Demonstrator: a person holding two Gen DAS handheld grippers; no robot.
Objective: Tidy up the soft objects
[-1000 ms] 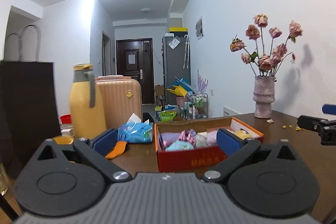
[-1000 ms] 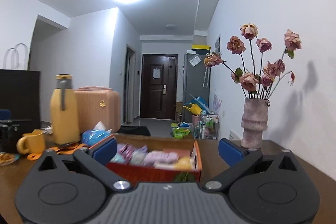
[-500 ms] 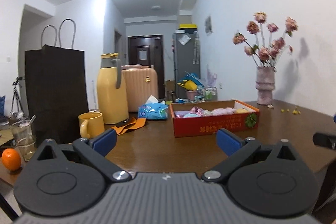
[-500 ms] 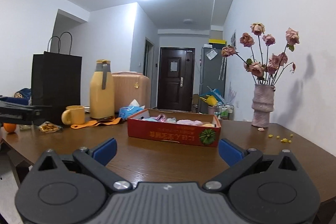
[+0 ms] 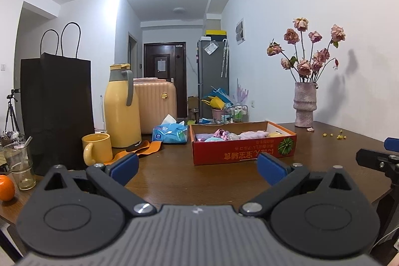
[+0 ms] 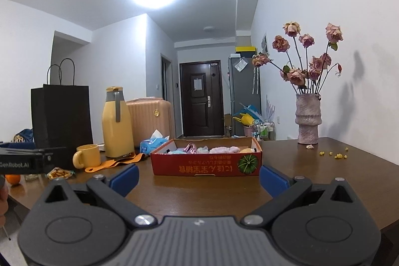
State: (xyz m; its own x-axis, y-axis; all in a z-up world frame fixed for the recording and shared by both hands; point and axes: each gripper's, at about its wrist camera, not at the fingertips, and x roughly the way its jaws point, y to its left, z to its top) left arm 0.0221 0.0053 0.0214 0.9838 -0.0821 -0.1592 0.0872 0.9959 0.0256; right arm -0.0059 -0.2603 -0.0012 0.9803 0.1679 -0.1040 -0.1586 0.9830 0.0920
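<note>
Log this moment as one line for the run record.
left hand-held gripper: open, empty | right hand-held gripper: open, empty | soft items: in red box | both short of box

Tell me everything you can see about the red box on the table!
The red box is a shallow cardboard tray, red outside and plain brown inside, with no lid. Its front shows upside-down yellow writing and a green pumpkin picture. It sits flat on the brown wooden table. Inside lie soft things in pink, purple, teal and yellow. A blue tissue pack sits close beside it. Neither tool touches the box.
</note>
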